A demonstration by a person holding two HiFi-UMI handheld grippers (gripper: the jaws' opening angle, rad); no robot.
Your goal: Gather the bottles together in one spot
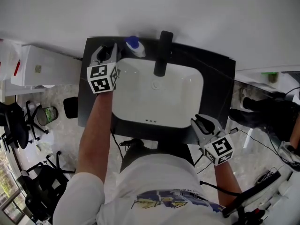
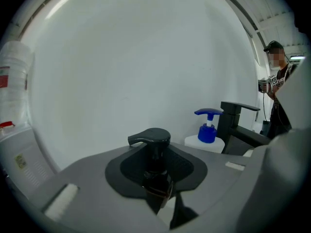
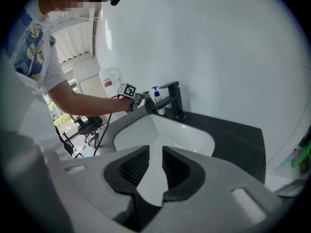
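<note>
- My left gripper (image 1: 108,51) is at the back left corner of the dark surface (image 1: 218,78), up near the wall.
- Its jaws are clamped on a dark pump bottle (image 2: 154,152). They grip it round the neck, just under the pump head.
- That bottle stands upright with its long axis vertical, and the pump spout points off to the left in the left gripper view.
- The white bottle with the blue pump (image 2: 208,130) is also upright. It's just beside the black faucet (image 2: 233,118) on the back edge, and its spout points left too.
- So the two bottles are near each other, but I can't tell if they touch.
- The right gripper (image 3: 155,166) hangs over the front right edge of the surface. Its jaws are a little apart with nothing between them, only the white basin (image 3: 160,130) showing through the gap.
</note>
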